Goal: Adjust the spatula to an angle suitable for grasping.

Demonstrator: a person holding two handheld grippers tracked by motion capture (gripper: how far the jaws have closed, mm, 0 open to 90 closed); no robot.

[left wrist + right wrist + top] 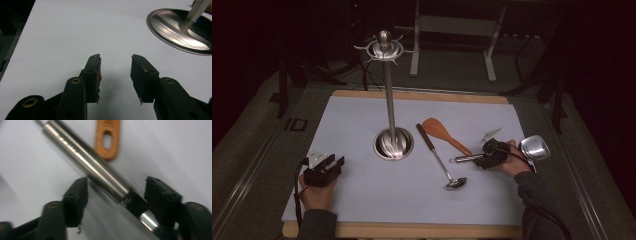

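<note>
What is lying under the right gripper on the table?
The steel handle of a utensil runs between the jaws of the right gripper; its shiny head sticks out beyond the hand. The gripper covers the middle part.

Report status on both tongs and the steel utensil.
Left tongs open, idle on mat. Right tongs straddle steel utensil handle, pads not pressing. Wooden spatula and ladle lie close beside it.

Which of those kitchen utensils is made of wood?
The orange-brown spatula, lying between the small ladle and the big steel spoon. The other two are shiny metal.
</note>
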